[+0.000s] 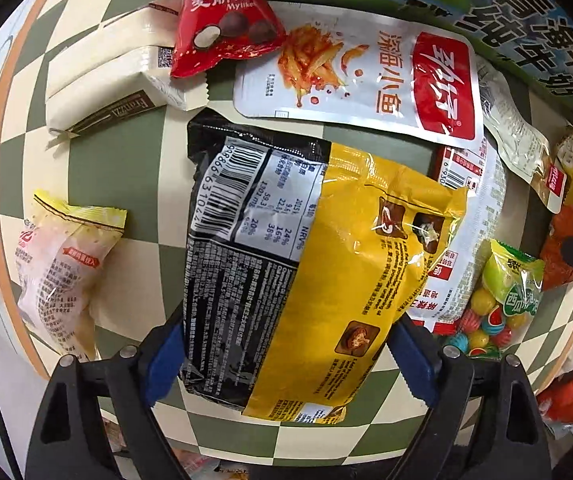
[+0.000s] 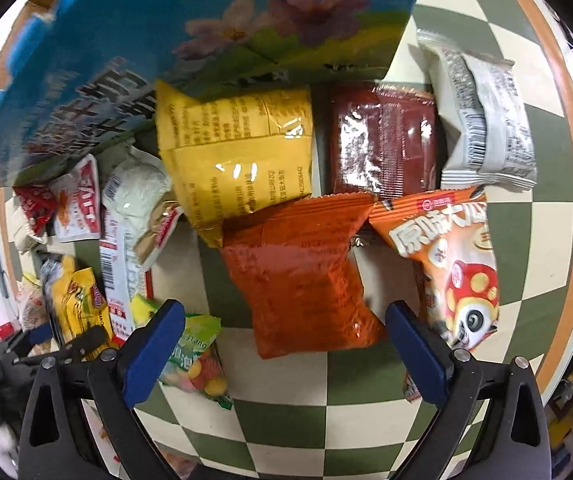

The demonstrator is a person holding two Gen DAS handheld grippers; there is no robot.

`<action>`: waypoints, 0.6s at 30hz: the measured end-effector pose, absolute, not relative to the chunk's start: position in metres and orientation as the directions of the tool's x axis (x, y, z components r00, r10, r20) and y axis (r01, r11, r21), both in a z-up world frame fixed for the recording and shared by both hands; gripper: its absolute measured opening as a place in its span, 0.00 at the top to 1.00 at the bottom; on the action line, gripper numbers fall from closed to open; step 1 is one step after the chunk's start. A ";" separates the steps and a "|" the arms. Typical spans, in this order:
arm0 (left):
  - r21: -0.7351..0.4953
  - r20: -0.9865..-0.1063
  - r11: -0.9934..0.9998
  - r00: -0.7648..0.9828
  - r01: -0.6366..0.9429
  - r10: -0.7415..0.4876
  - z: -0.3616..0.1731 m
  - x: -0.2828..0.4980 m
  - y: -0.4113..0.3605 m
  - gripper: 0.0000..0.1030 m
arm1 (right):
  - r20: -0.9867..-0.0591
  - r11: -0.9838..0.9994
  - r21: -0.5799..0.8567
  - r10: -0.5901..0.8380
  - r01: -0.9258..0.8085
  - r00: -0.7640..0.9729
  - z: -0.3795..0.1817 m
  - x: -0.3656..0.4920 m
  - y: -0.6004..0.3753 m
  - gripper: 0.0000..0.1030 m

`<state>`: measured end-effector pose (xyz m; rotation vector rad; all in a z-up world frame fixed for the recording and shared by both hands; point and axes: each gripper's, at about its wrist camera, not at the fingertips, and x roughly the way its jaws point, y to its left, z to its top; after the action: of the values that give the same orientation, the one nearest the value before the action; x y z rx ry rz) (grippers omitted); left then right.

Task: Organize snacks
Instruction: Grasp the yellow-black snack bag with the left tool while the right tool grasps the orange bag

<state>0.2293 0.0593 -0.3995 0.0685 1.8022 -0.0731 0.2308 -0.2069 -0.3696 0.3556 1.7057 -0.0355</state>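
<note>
The left tongs stand wide astride the lower end of a black-and-yellow snack bag lying flat on the checkered tabletop; whether the blue pads touch its edges is hard to tell. The right tongs also gape wide, an orange packet lying between them, apart from both pads.

Home: checkered tablecloth, snack packs
</note>
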 end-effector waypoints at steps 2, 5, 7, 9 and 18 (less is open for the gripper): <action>-0.022 -0.973 0.997 -0.232 0.068 -0.005 -0.405 0.233 0.061 0.12 | -0.971 0.953 0.161 0.200 0.256 -0.132 -0.376 0.232 -0.208 0.16; -0.038 -0.972 0.998 -0.232 0.050 -0.026 -0.407 0.241 0.054 0.12 | -0.970 0.949 0.150 0.196 0.276 -0.146 -0.381 0.230 -0.211 0.40; -0.039 -0.976 0.998 -0.214 0.052 -0.027 -0.398 0.234 0.064 0.16 | -0.968 0.946 0.152 0.201 0.285 -0.149 -0.379 0.226 -0.214 0.47; -0.035 -0.979 0.998 -0.202 0.055 -0.023 -0.391 0.229 0.065 0.17 | -0.968 0.948 0.154 0.202 0.280 -0.152 -0.375 0.223 -0.214 0.53; -0.060 -0.985 0.998 -0.163 0.031 -0.054 -0.332 0.195 0.058 0.18 | -0.948 0.914 0.226 0.287 0.337 -0.141 -0.356 0.192 -0.223 0.56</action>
<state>0.1953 0.0583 -0.3325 -0.0169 1.7334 -0.0753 0.1924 -0.2233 -0.3557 0.4748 1.7351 -0.0466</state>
